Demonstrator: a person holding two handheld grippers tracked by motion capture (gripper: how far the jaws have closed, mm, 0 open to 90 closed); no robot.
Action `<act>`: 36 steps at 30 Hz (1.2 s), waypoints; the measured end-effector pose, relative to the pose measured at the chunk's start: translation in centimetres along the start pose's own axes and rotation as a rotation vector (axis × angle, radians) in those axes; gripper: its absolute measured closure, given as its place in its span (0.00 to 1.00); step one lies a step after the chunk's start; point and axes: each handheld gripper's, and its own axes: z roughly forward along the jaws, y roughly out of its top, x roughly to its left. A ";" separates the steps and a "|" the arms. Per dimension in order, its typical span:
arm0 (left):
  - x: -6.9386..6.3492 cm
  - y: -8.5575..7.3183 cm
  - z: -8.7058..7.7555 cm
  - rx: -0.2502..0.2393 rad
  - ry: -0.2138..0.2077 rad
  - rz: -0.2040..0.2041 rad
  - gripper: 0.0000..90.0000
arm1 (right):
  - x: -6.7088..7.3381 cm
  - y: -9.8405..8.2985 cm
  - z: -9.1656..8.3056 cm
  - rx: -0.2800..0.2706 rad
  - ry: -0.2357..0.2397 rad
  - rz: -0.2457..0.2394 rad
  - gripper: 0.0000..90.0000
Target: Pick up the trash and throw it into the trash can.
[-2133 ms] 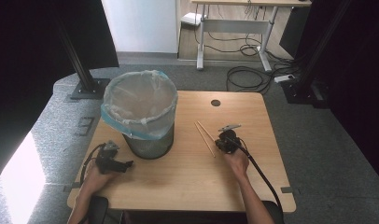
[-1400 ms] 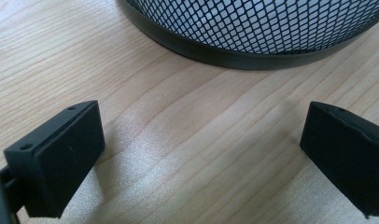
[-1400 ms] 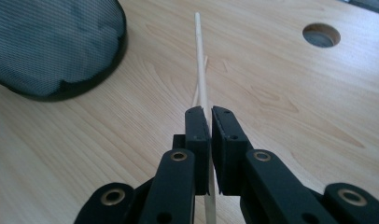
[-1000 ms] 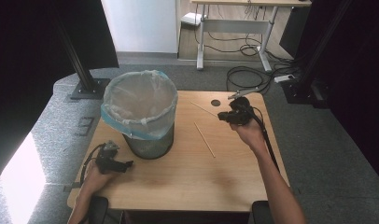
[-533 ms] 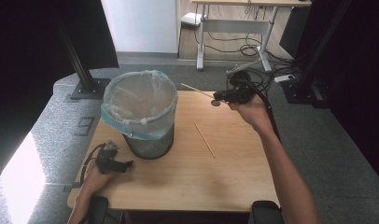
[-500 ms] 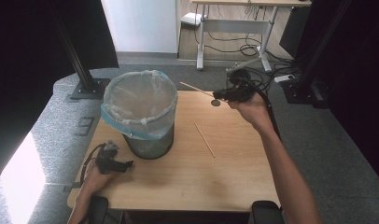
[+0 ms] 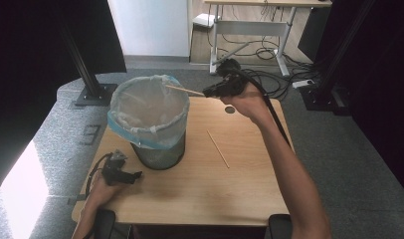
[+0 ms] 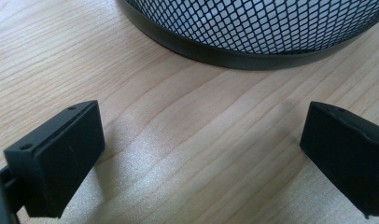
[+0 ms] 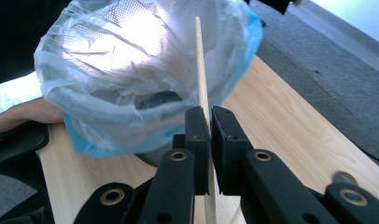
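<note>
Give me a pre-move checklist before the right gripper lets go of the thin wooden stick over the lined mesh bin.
1. Right gripper clamped on the thin wooden stick: ok.
2. Stick tip over the plastic-lined black mesh bin: ok; it points past the rim.
3. Whole stick above the opening: not ok; the held end sits beyond the rim.
4. Left gripper open and resting on the wooden table beside the bin: ok.
5. Second wooden stick lying on the table, still to collect: ok.

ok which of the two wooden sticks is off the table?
The stick clamped in the right gripper, its free end out over the lined bin. The other stick lies flat on the table, right of the bin, with nothing touching it.
</note>
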 end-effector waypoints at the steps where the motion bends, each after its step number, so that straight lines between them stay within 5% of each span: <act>1: 0.0 0.0 0.0 0.000 0.000 0.000 0.00 | 0.0 0.2 0.8 0.004 0.008 0.000 0.94; 5: 0.0 0.0 0.0 0.000 0.000 0.000 0.00 | -0.2 0.3 3.0 0.018 0.010 0.000 0.91; 6: 0.0 0.0 0.0 0.000 0.000 0.000 0.00 | -0.4 0.2 3.3 -0.007 -0.011 0.003 0.75; 8: 0.0 0.0 0.0 0.000 0.000 0.000 0.00 | -0.5 0.2 3.2 -0.022 -0.022 0.008 0.67; 9: 0.0 0.0 0.0 0.000 0.000 0.000 0.00 | -0.7 0.0 2.9 -0.046 -0.042 0.012 0.49; 14: 0.0 0.0 0.0 0.000 0.000 0.000 0.00 | -1.5 -1.8 1.8 -0.073 -0.098 0.004 0.27; 18: 0.0 0.0 0.0 0.000 0.000 0.000 0.00 | -2.1 -3.6 1.3 -0.088 -0.130 0.024 0.24; 25: 0.0 0.0 0.0 0.000 0.004 -0.002 0.00 | -3.5 -9.6 1.7 -0.121 -0.164 0.129 0.24; 36: -0.1 0.0 0.0 0.000 0.006 -0.005 0.00 | -4.1 -16.9 4.6 -0.083 -0.196 0.147 0.21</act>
